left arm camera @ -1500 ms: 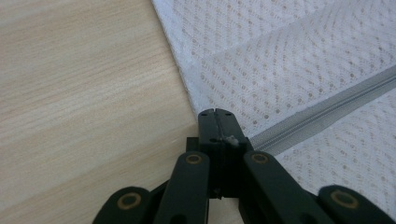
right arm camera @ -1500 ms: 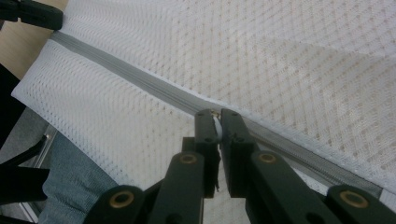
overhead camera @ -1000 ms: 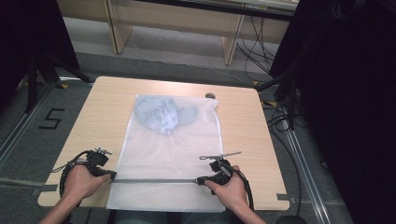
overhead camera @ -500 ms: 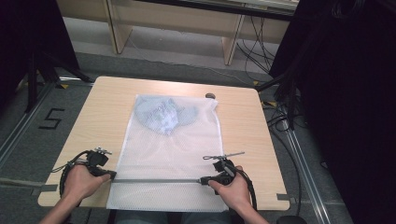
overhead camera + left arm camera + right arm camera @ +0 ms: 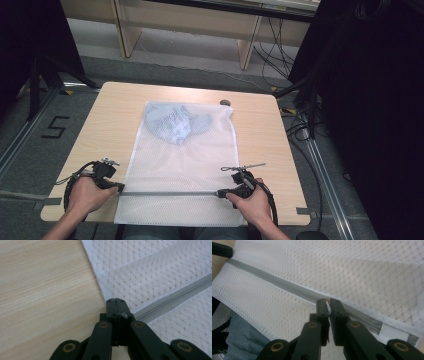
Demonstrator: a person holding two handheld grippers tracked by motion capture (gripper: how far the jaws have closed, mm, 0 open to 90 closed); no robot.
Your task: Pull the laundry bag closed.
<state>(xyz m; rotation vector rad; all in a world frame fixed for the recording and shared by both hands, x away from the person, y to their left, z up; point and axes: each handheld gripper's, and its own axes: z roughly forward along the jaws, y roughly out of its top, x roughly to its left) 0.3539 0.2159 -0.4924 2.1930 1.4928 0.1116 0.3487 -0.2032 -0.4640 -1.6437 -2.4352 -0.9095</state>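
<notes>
Near the front edge of the surface (image 5: 115,107), a white mesh bag (image 5: 185,170) is lying flat. The left gripper (image 5: 119,188) is pinching the zipper's (image 5: 170,193) end; the right gripper (image 5: 220,192) is pinching its little pull (image 5: 328,309). Tugging crookedly could make the pull slip free.

The white mesh laundry bag (image 5: 180,170) hangs over the light wooden table's (image 5: 115,115) near edge, its bottom cut off by the frame. The pale blue garment (image 5: 172,122) inside is blurred by mesh. The small dark round object (image 5: 225,103) beyond it is too small to identify.
</notes>
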